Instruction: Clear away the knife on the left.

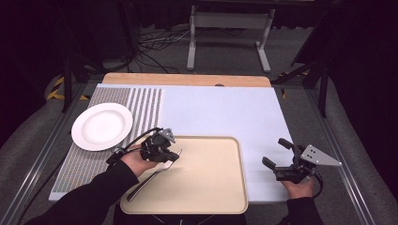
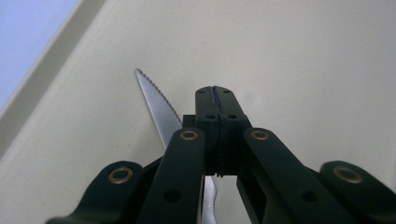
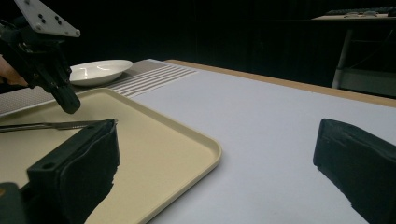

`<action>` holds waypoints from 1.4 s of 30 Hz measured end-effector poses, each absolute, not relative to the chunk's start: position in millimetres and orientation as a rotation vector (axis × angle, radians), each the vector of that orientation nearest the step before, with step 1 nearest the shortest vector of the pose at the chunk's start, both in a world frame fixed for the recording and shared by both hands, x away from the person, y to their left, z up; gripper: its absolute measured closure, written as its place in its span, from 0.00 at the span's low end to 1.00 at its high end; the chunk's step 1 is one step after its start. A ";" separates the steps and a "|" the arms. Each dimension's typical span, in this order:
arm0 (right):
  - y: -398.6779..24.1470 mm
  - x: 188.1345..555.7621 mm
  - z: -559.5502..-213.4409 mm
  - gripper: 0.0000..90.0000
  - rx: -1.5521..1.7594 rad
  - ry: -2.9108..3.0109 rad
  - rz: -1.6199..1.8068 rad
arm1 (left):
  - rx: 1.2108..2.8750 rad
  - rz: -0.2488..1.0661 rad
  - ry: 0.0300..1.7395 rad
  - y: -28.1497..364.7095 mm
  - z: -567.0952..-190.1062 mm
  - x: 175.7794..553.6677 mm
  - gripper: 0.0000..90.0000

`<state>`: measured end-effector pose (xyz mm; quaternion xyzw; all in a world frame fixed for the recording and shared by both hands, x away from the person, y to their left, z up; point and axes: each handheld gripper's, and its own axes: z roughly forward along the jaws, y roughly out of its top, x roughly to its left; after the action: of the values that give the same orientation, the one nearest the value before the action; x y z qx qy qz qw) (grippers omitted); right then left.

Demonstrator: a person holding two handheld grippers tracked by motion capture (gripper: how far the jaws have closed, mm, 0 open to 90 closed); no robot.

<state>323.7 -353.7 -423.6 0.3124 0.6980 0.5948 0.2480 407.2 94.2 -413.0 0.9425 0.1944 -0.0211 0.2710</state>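
Observation:
A table knife (image 1: 149, 181) with a serrated blade lies on the beige tray (image 1: 211, 187), near the tray's left edge. My left gripper (image 1: 174, 156) hangs just above the blade with its jaws pressed together and nothing between them. In the left gripper view the shut pads (image 2: 215, 93) meet over the tray (image 2: 303, 56), and the knife blade (image 2: 156, 107) runs beneath and to their left. The right gripper view has the left gripper (image 3: 70, 105) raised off the knife (image 3: 46, 125). My right gripper (image 1: 273, 151) stands open over the pale table surface right of the tray, its jaws (image 3: 215, 168) wide apart and empty.
A white plate (image 1: 102, 126) sits at the left on a striped placemat (image 1: 145, 108). The pale blue mat (image 1: 220, 112) stretches behind the tray. Its right edge runs close to my right hand. A metal stand (image 1: 230, 28) rises beyond the table's far edge.

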 end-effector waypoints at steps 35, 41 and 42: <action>-353.6 324.3 -425.1 0.01 0.861 1.905 1.622 | 2.627 -0.061 0.537 97.5 -432.1 426.0 1.00; -353.5 324.8 -425.6 0.01 0.862 1.907 1.624 | 2.627 -0.064 0.551 103.5 -432.0 427.5 1.00; -353.5 324.7 -425.6 0.01 0.862 1.907 1.624 | 2.629 -0.059 0.554 104.3 -431.8 427.5 1.00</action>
<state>324.7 -353.5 -425.6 0.3155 0.6982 0.5946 0.2436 427.5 104.3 -431.8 0.9532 0.2009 -0.0214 0.2251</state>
